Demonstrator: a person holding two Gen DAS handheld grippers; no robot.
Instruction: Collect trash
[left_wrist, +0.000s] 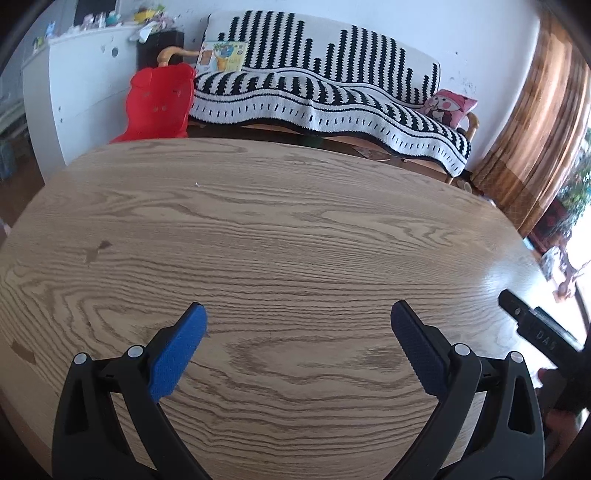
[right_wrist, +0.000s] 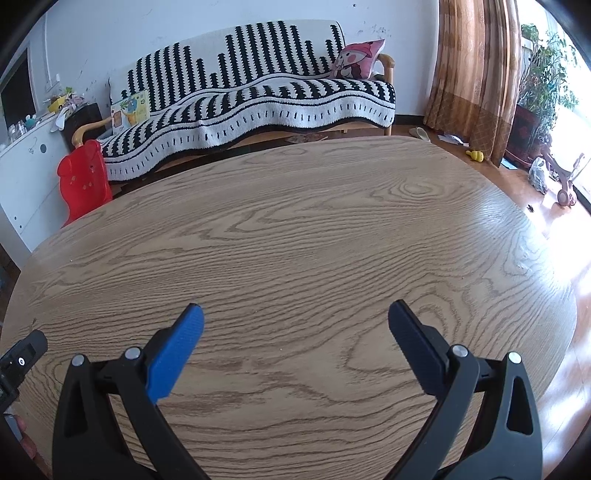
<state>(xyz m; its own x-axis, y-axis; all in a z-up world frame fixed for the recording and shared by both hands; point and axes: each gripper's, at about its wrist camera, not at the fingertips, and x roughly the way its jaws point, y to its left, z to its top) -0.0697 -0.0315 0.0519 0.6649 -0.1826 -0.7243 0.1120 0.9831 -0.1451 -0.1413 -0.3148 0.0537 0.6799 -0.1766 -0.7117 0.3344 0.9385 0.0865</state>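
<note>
Left gripper (left_wrist: 297, 314) sat low over the table (left_wrist: 280, 229), jaws spread wide, nothing between the blue pads (left_wrist: 177, 358). Right gripper (right_wrist: 295, 314) was the same: jaws wide apart, empty, over the table (right_wrist: 295, 229) near its front edge. The two were side by side; a black part of the right tool showed at the right edge of the left view, and a black part of the left tool at the left edge of the right view.

No trash was visible on the table in either view. The wood-grain top was bare apart from a few dark marks (left_wrist: 98, 251) in the veneer. Where the trash lay could not be told from these frames.

Behind the table stood a sofa (left_wrist: 332, 99) under a black-and-white throw. A pink cushion (left_wrist: 448, 107) leaned at its right end, and a picture book (left_wrist: 221, 55) was propped against the back at its left end. A red plastic chair (left_wrist: 159, 103) stood just beside the sofa's left arm, with a white cabinet (left_wrist: 81, 85) to its left, clutter on top. Brown curtains (right_wrist: 476, 66) hung on the right. Potted plants (right_wrist: 546, 81) stood by the window. On the floor near them were a slipper (right_wrist: 419, 133), a small yellow toy (right_wrist: 475, 155) and a plastic bag (right_wrist: 538, 173).
</note>
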